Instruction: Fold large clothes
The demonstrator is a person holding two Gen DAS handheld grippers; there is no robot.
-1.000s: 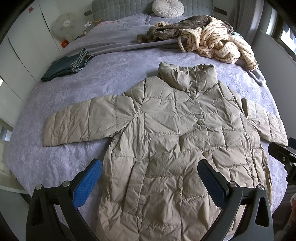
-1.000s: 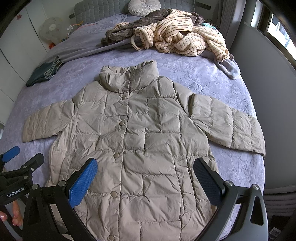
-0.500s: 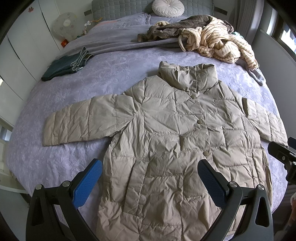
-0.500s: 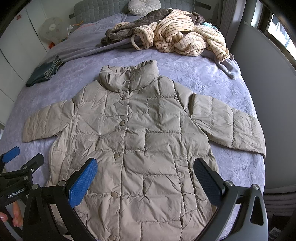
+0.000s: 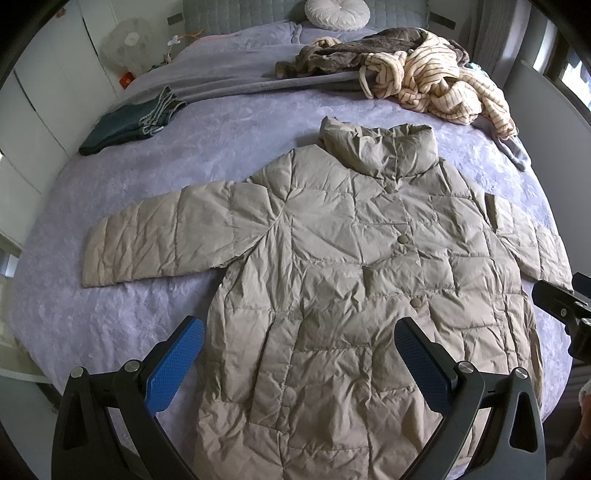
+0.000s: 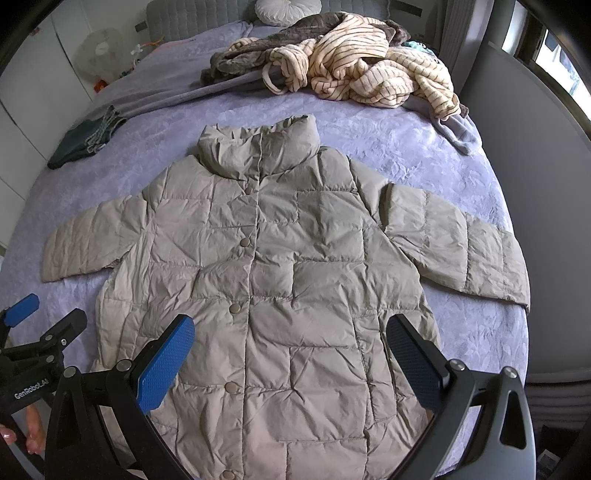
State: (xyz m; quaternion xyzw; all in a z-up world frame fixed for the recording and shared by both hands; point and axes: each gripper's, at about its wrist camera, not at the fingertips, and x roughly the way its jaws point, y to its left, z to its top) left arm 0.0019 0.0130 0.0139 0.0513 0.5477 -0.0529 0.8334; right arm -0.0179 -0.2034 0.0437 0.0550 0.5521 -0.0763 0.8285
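A beige quilted puffer jacket (image 5: 351,266) (image 6: 280,266) lies flat and buttoned on the lilac bed, collar away from me, both sleeves spread out sideways. My left gripper (image 5: 299,354) hovers open above the jacket's lower left part, nothing between its blue pads. My right gripper (image 6: 291,350) hovers open above the lower middle of the jacket, also holding nothing. The left gripper shows at the left edge of the right wrist view, and the right one at the right edge of the left wrist view.
A heap of striped cream and brown clothes (image 6: 351,66) lies at the far side of the bed (image 5: 240,122). Folded dark jeans (image 5: 129,122) sit far left. A round pillow (image 5: 338,13) rests by the headboard. A grey wall (image 6: 535,155) borders the bed's right side.
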